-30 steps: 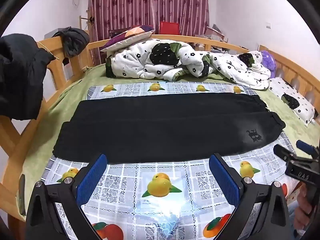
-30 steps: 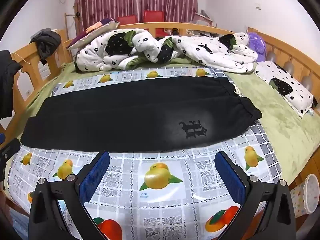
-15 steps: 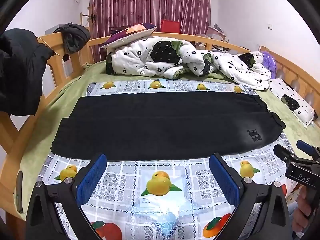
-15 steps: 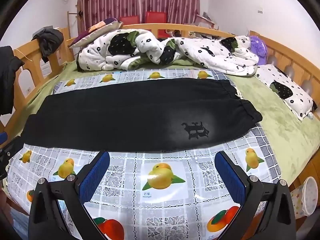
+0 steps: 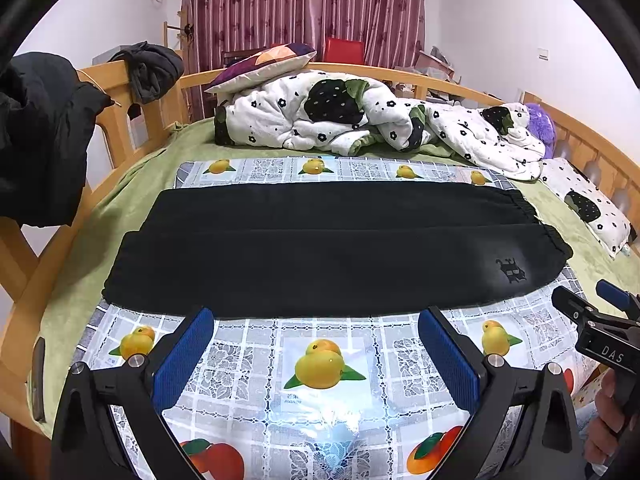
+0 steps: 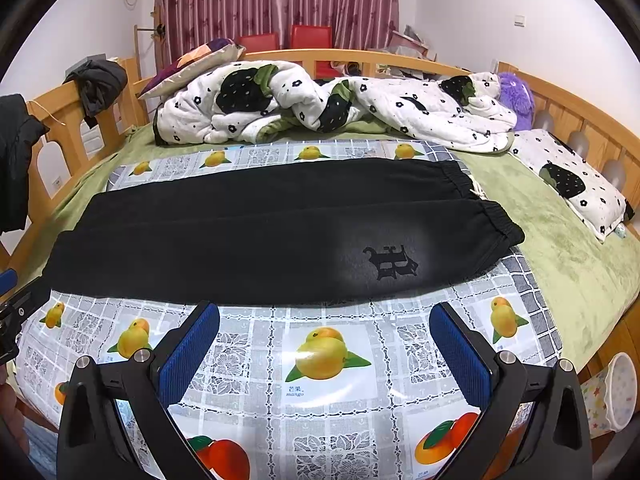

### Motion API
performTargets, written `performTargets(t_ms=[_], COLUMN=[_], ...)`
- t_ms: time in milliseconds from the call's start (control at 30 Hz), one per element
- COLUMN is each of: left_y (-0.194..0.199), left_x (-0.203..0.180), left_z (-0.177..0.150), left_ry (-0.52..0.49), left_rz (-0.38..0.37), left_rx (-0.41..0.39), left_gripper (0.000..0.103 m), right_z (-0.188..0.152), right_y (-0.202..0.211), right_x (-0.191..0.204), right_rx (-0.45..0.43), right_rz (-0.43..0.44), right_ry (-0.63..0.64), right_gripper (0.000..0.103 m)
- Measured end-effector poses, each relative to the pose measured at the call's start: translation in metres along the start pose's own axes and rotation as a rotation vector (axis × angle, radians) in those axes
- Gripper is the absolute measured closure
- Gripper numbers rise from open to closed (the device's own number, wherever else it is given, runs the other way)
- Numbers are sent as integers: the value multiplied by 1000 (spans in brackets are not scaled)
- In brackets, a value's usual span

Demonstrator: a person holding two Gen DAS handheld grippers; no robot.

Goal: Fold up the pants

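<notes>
Black pants [image 5: 320,248] lie flat across the fruit-print mat [image 5: 320,364] on the bed, legs side by side, waistband to the right with a logo [image 6: 390,262] on the near leg. Left gripper [image 5: 316,354] and right gripper [image 6: 325,350] both hover over the mat just short of the near edge of the cloth — jaws spread wide, nothing held.

Looks like the first fold isn't started. My take: pinch the near edge at two well-separated spots, one toward the cuffs, one toward the waistband, lift evenly and carry the near leg over the far one so the edges line up. Get a pad under the fabric only — the mat looks slick and could come up with it.

Can't see: the cuff ends clearly from the right view, whether the drawstring [image 6: 476,192] is tucked, and the underside of the pants. Fisheye bends the edges, so straightness is hard to judge
</notes>
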State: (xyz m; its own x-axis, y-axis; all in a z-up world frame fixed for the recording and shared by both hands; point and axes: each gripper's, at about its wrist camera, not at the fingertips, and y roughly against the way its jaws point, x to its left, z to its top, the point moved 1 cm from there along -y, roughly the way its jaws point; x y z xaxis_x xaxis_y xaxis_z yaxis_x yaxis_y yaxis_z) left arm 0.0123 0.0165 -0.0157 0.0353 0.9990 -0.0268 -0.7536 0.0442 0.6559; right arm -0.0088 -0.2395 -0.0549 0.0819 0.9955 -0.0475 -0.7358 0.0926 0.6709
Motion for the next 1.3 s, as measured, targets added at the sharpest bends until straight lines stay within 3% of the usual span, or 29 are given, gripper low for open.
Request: performTargets(t_ms=[1300], left_y=[-1], left_x=[1], left_z=[-7], left_ry=[2], left_rz=[1], left_rx=[5], left_gripper=[0], right_z=[3], right_y=[2], right_x=[0], right_rx=[-6], right_rz=[-2], right_ry=[-5], right_gripper=[0])
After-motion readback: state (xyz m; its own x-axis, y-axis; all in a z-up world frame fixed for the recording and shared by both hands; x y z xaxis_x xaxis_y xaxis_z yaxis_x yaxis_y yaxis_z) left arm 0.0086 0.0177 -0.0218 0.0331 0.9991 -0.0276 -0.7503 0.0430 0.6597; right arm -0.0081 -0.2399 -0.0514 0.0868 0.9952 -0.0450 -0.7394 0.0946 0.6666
